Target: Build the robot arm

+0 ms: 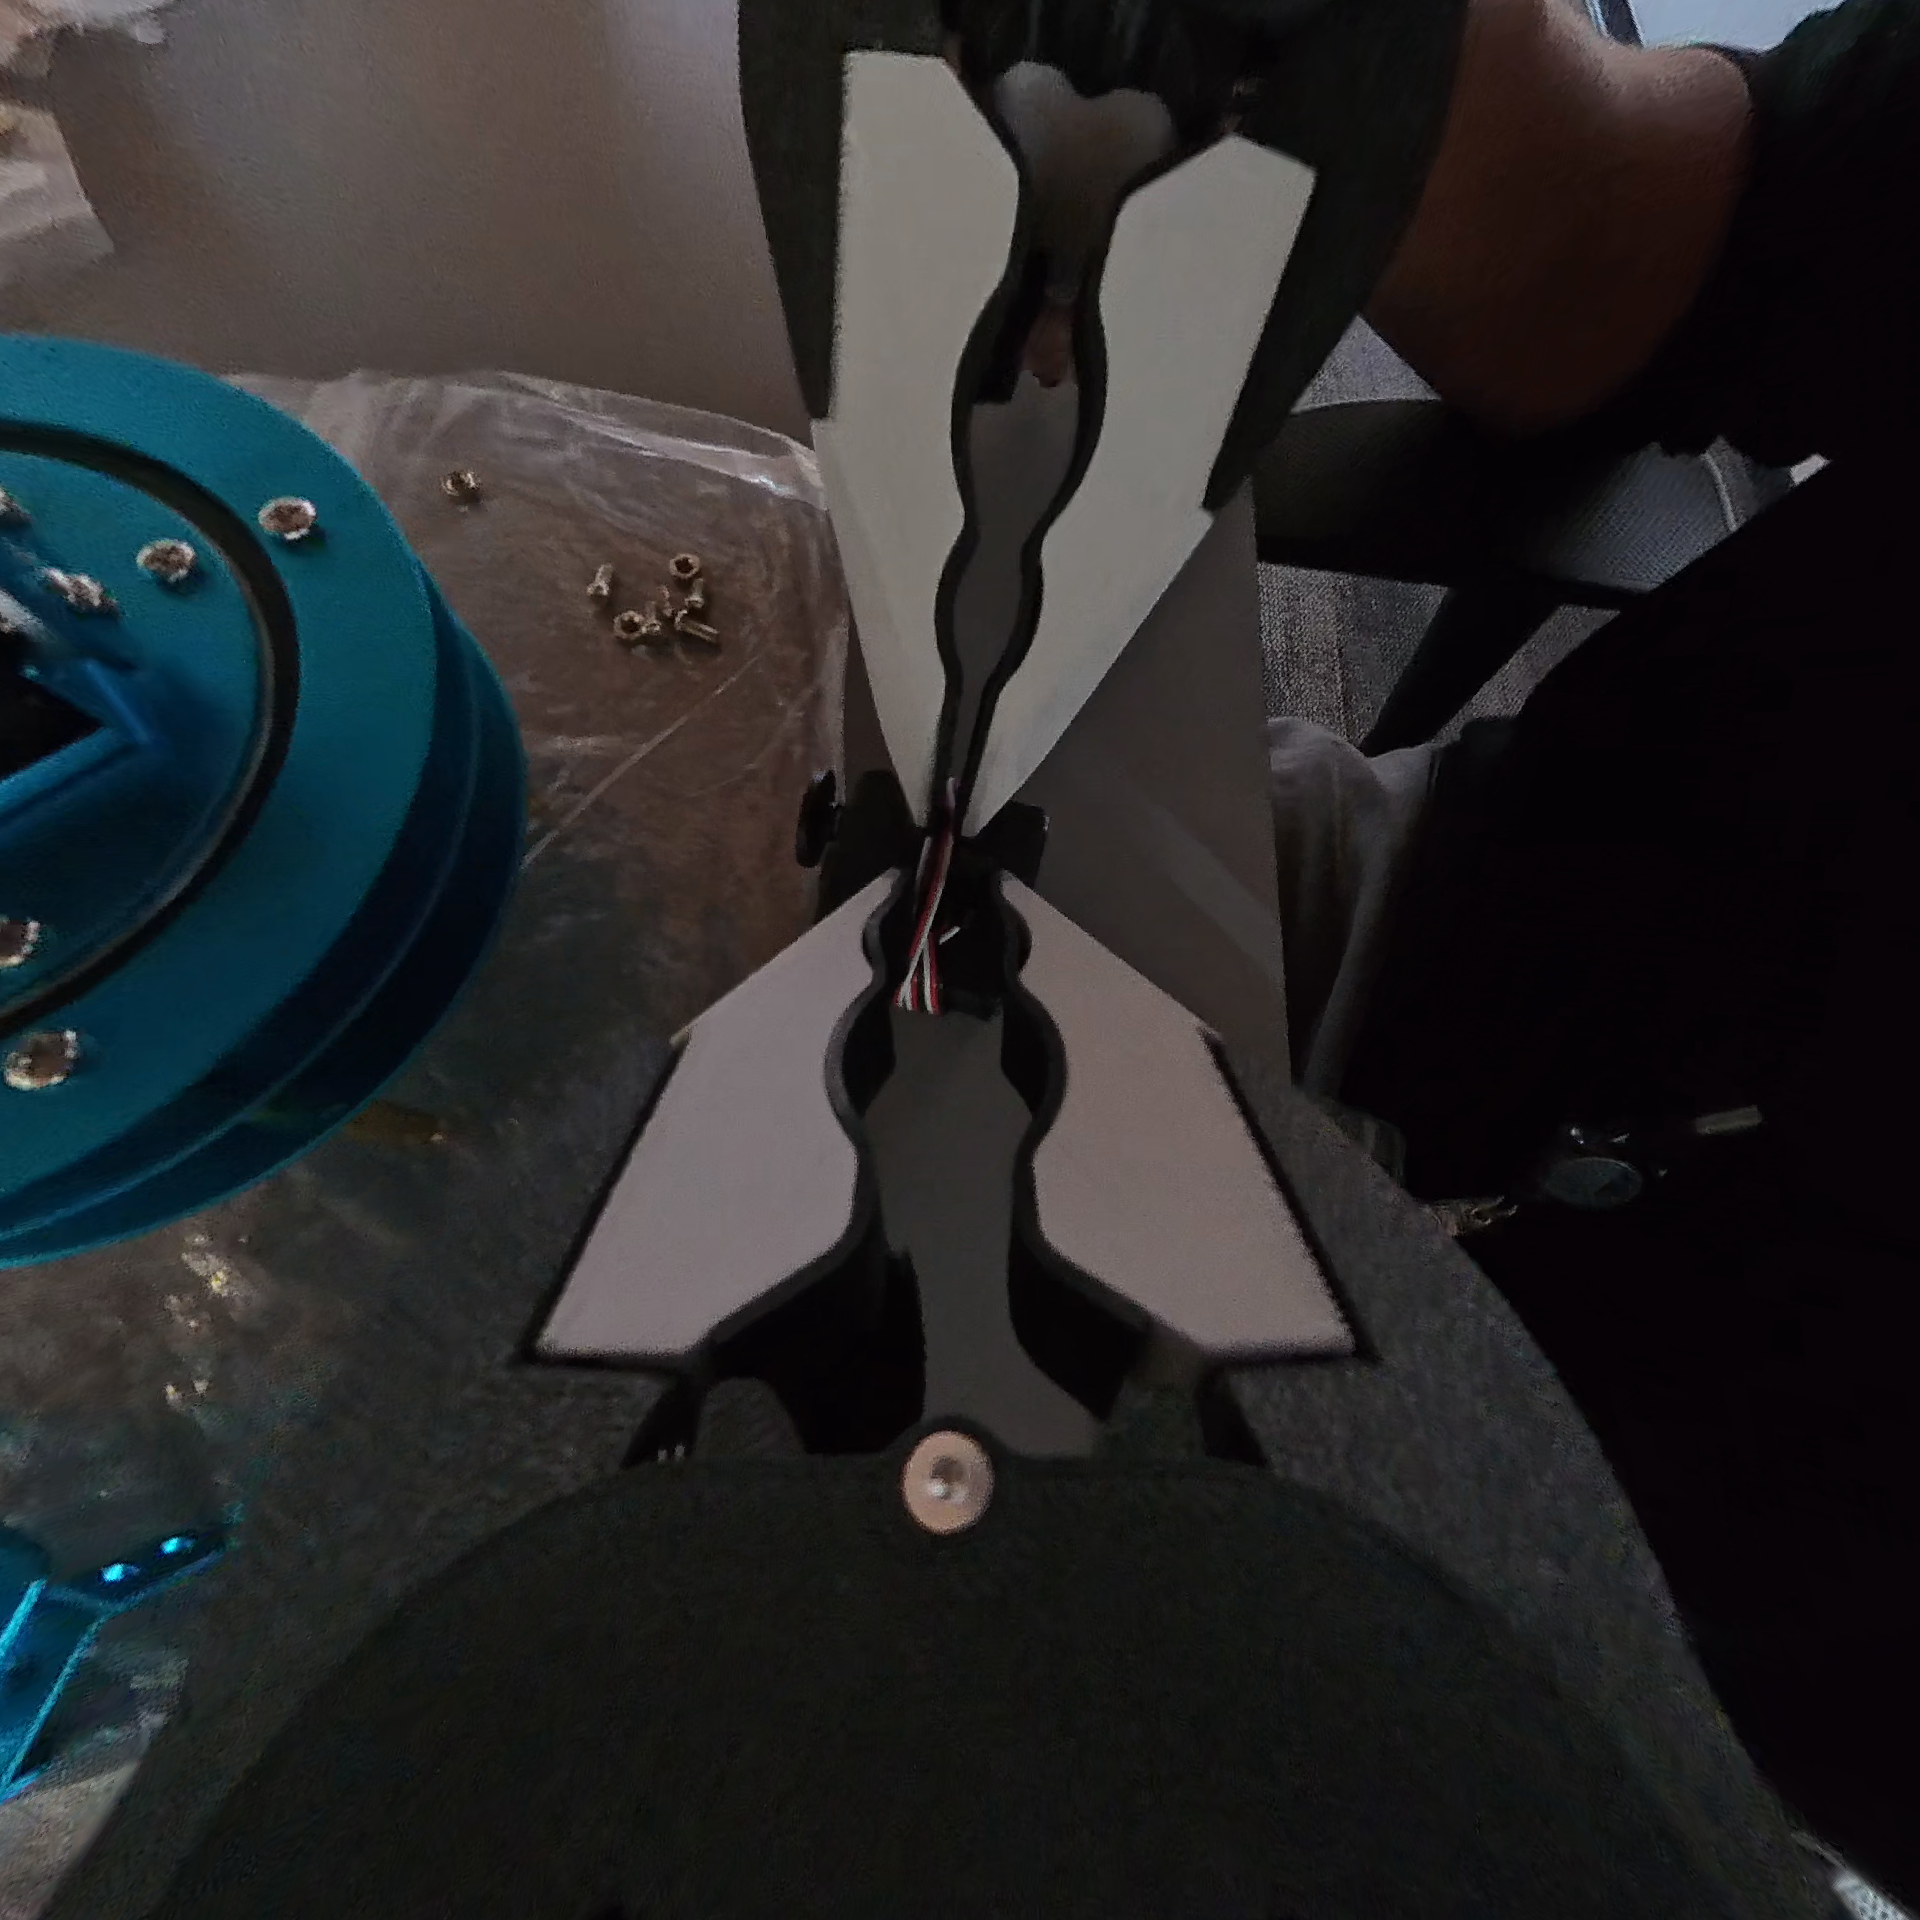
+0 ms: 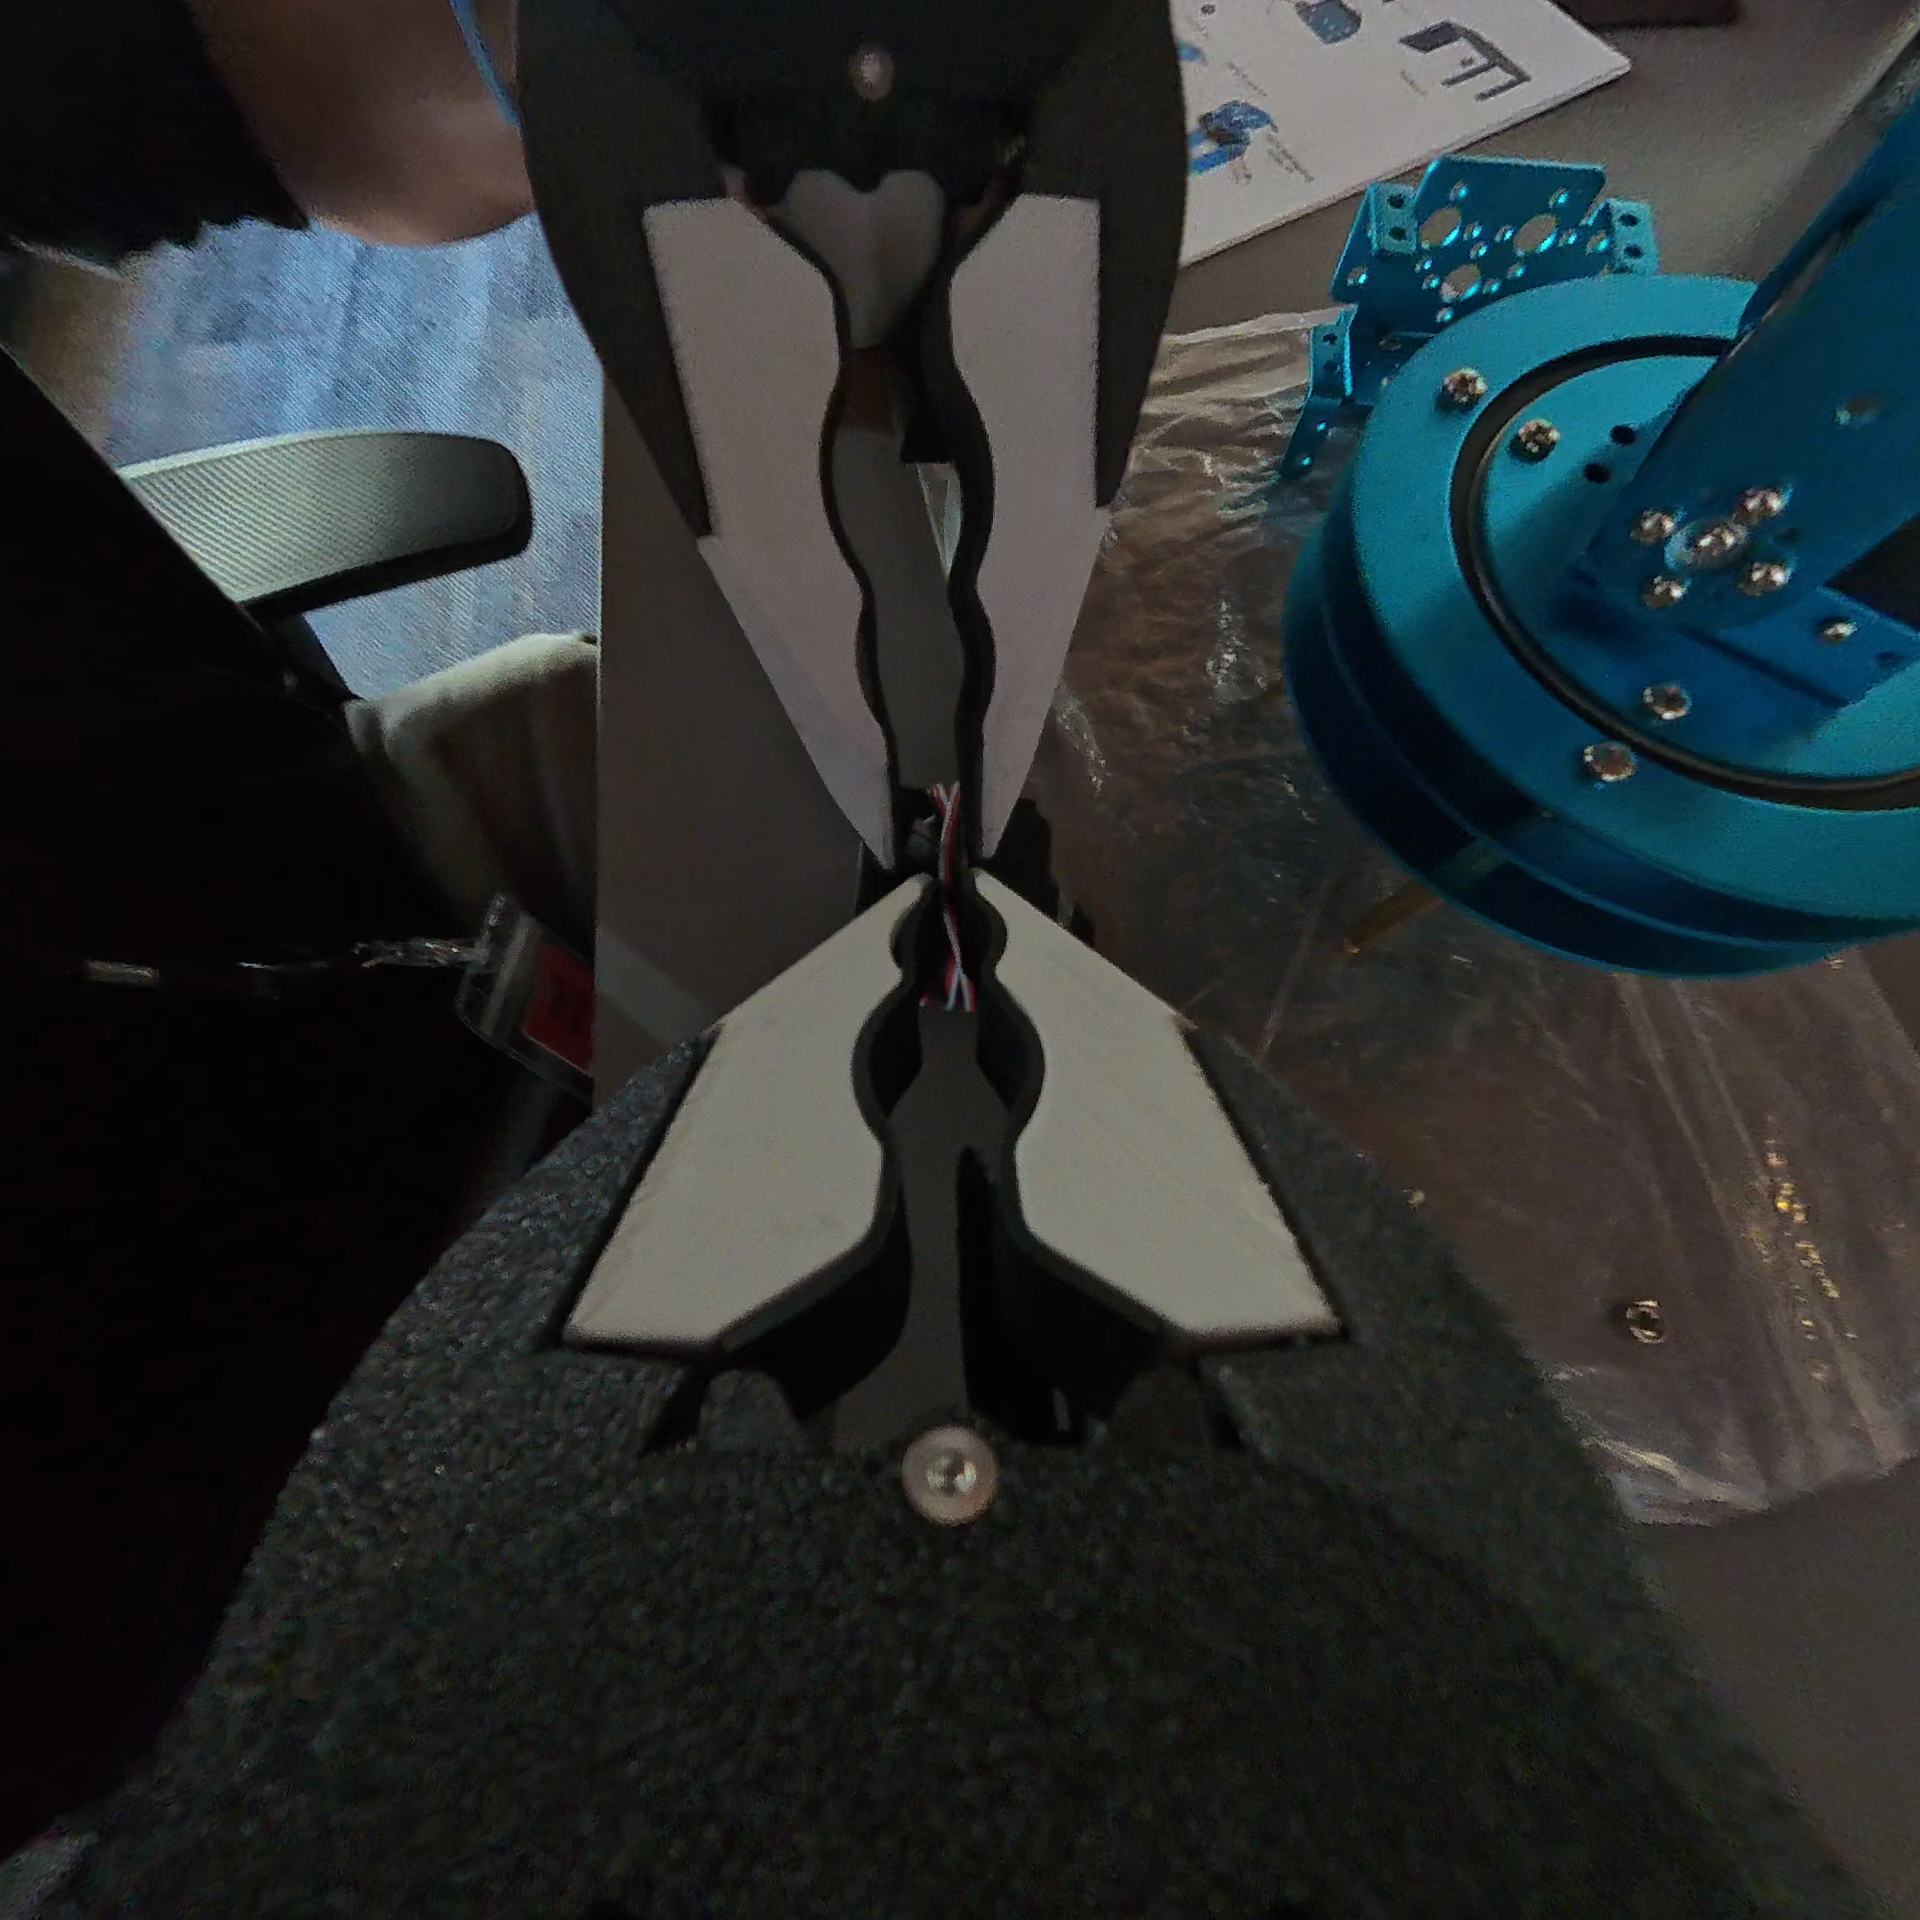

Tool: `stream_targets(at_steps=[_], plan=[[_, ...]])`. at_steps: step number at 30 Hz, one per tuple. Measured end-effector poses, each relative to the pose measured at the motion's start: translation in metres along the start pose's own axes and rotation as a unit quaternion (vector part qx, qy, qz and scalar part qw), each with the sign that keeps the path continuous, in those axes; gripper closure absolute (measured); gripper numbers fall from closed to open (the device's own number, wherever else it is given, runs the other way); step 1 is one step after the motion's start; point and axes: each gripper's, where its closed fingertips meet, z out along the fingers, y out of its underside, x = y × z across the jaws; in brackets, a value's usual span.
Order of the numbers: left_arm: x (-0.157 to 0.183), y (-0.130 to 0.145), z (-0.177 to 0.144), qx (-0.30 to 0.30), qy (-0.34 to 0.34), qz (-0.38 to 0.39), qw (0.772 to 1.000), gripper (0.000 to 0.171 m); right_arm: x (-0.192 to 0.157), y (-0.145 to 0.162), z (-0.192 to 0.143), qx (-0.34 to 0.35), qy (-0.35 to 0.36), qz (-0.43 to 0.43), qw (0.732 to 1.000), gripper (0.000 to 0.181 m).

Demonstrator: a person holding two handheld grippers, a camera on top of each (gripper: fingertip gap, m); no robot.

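- Where the two grippers met tip to tip above the table edge, the left gripper (image 1: pixel 940 883) pointed straight at the right gripper (image 2: pixel 948 888), each closed down on the same twisted wire bundle (image 1: pixel 928 935) of red, white and black strands.
- The bundle ran in the narrow gap between both pairs of white fingers (image 2: pixel 790 1174), pinched at the tips.
- A person's forearm (image 1: pixel 1558 208) came in behind the far gripper in the left wrist view.
- A blue round turntable base (image 2: pixel 1538 727) with silver screws stood beside the grippers on clear plastic sheeting (image 2: pixel 1351 1091); loose screws (image 1: pixel 655 613) lay near it.
- A printed sheet (image 2: pixel 1382 94) lay beyond blue perforated brackets (image 2: pixel 1475 260); its writing was too blurred to read.
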Motion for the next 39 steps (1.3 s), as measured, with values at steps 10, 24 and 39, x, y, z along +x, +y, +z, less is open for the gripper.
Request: stream_targets(at_steps=[10, 24, 39], plan=[[0.004, -0.002, 0.003, -0.015, -0.052, 0.044, 0.998, 0.158, -0.010, 0.004, -0.004, -0.004, -0.026, 0.002, 1.000, 0.174], [-0.001, -0.004, -0.014, 0.026, -0.045, 0.030, 0.998, 0.154, -0.009, -0.007, 0.002, 0.009, -0.008, 0.004, 1.000, 0.159], [-0.003, 0.000, -0.006, 0.001, -0.031, 0.085, 0.996, 0.169, -0.002, 0.003, 0.006, -0.026, 0.014, 0.022, 0.999, 0.170]])
